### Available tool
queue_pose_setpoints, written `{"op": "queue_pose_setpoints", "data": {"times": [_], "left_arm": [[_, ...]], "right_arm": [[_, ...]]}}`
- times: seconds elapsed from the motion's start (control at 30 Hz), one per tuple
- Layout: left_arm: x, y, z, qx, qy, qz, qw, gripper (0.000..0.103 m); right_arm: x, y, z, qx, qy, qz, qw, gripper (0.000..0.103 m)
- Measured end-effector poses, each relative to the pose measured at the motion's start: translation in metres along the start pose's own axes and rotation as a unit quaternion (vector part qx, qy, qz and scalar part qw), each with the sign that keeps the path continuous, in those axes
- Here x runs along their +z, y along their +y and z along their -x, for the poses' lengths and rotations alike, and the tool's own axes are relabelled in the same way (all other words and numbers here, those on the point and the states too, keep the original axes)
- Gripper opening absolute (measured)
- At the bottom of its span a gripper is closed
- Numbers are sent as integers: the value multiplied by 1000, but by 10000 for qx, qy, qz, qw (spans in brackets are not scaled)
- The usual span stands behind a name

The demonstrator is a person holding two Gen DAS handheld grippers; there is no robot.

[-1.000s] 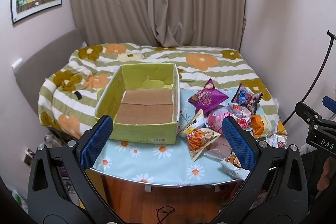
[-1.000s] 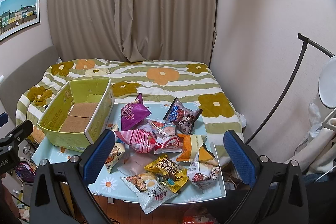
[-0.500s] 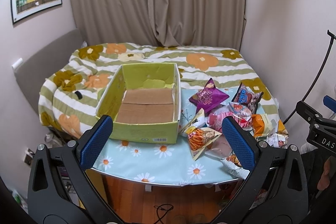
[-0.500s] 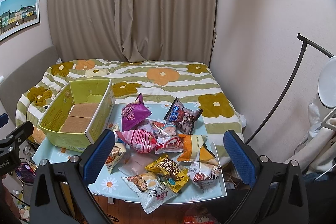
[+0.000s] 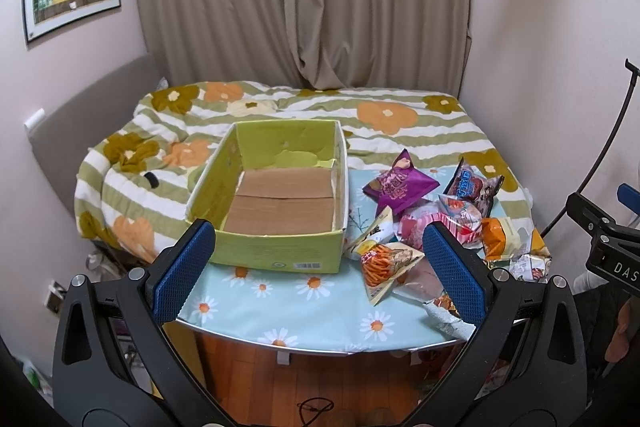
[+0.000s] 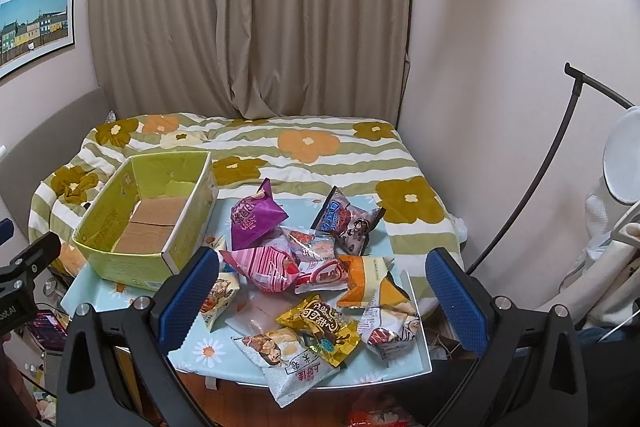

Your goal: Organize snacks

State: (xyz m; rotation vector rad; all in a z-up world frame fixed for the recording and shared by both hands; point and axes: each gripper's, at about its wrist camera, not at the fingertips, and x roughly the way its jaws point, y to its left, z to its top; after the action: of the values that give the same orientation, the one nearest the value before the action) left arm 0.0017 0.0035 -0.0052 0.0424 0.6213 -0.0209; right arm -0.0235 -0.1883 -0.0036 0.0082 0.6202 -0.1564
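A green cardboard box (image 5: 280, 255) with a bare brown floor stands on the left of a small table (image 5: 280, 311) with a daisy cloth; it also shows in the right wrist view (image 6: 120, 227). Several snack packets lie in a heap to its right: a purple bag (image 6: 254, 219), a pink striped one (image 6: 268, 267), a yellow one (image 6: 320, 323), an orange-stick packet (image 5: 380, 263). My left gripper (image 5: 320, 267) is open and empty, held back from the table's front edge. My right gripper (image 6: 320, 291) is open and empty, held above the heap's near side.
A bed with a striped flower quilt (image 5: 360, 119) lies right behind the table. Curtains (image 6: 248, 11) hang at the back. A black curved stand (image 6: 540, 179) and a white lamp head (image 6: 624, 163) are on the right. Wooden floor (image 5: 320, 387) shows below the table.
Both grippers have drifted slightly closer to the table. Both stay open and empty. Nothing on the table has moved.
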Motion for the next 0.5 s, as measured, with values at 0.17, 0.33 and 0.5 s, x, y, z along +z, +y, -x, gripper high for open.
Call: {"op": "queue_pose_setpoints", "data": {"times": [0.17,0.33,0.5], "left_arm": [[0,0,0,-20,0,8,10000,103],[0,0,-1,-21,3,13,10000,103],[-1,0,1,-34,9,-3,10000,103]], "right_arm": [[-1,1,-1,-2,0,1,10000,103],[-1,0,-1,-1,6,-6,10000,103],[0,0,-1,5,16,4,10000,103]]}}
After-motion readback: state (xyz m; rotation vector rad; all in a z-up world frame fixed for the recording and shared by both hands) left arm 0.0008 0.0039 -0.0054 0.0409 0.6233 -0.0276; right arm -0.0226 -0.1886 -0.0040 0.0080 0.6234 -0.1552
